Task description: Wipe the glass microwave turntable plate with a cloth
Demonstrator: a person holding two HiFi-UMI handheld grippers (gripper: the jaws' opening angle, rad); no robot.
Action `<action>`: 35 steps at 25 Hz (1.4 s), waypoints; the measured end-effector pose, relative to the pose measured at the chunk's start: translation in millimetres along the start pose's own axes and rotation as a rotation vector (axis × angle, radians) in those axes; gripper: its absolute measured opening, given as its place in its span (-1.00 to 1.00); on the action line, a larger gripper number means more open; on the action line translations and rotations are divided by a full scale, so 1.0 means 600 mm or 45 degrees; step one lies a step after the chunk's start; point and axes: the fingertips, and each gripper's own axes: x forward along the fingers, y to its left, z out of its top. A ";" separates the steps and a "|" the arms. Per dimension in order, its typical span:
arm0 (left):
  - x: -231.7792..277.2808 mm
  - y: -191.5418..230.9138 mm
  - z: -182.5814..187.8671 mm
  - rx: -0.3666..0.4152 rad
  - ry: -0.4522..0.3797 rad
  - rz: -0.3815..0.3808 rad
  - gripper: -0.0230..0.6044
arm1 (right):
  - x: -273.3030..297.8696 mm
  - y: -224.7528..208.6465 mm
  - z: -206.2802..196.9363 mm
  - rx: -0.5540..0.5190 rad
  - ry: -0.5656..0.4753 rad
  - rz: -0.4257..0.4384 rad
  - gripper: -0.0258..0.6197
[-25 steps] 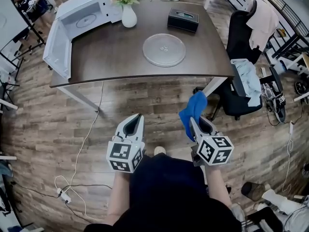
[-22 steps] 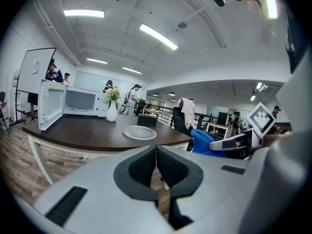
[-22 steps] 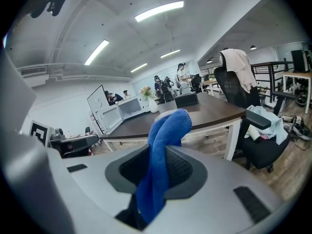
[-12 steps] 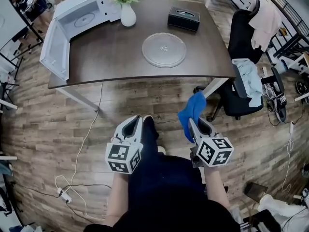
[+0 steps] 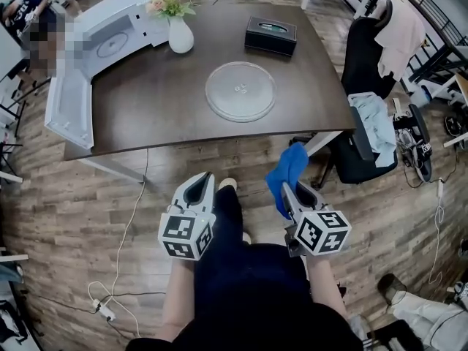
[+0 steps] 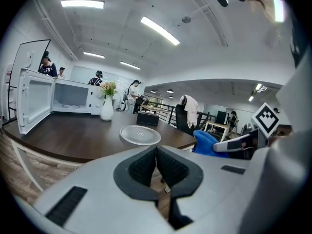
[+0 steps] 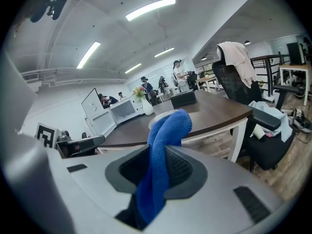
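Observation:
The round glass turntable plate [image 5: 240, 91] lies flat on the dark wooden table [image 5: 153, 108], also seen as a pale disc [image 6: 140, 134] in the left gripper view. My right gripper [image 5: 287, 189] is shut on a blue cloth [image 5: 287, 172], which sticks up from between its jaws [image 7: 163, 145]. My left gripper [image 5: 200, 183] is shut with nothing in it. Both grippers hover over the floor, well short of the table's near edge.
An open white microwave [image 5: 95, 46] stands at the table's far left, a white vase with flowers [image 5: 179, 31] beside it, a black box [image 5: 271, 35] at the back. A black office chair [image 5: 369, 134] draped with cloth stands right of the table. Cables [image 5: 124, 232] trail on the floor.
The view has shifted: the table and plate sit a bit lower and more to the left in the head view. Both grippers stay level, the cloth still held.

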 end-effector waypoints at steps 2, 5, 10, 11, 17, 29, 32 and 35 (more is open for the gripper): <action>0.028 0.015 0.012 0.006 0.008 -0.004 -0.91 | 0.029 -0.005 0.014 0.004 0.012 0.002 -0.67; 0.072 0.044 0.033 0.006 0.021 -0.008 -0.91 | 0.074 -0.011 0.041 0.011 0.023 0.009 -0.67; 0.145 0.094 0.081 0.034 0.043 -0.026 -0.91 | 0.151 -0.020 0.099 0.036 0.027 0.006 -0.67; 0.158 0.105 0.090 0.044 0.048 -0.026 -0.91 | 0.165 -0.020 0.110 0.041 0.025 0.007 -0.67; 0.237 0.161 0.125 0.042 0.074 -0.050 -0.91 | 0.242 -0.034 0.166 0.059 0.026 -0.020 -0.67; 0.368 0.254 0.154 0.043 0.136 -0.107 -0.91 | 0.372 -0.065 0.234 0.088 0.030 -0.079 -0.67; 0.389 0.273 0.158 0.054 0.150 -0.118 -0.91 | 0.391 -0.070 0.243 0.094 0.031 -0.093 -0.67; 0.402 0.285 0.157 0.049 0.165 -0.136 -0.91 | 0.403 -0.075 0.248 0.102 0.036 -0.107 -0.67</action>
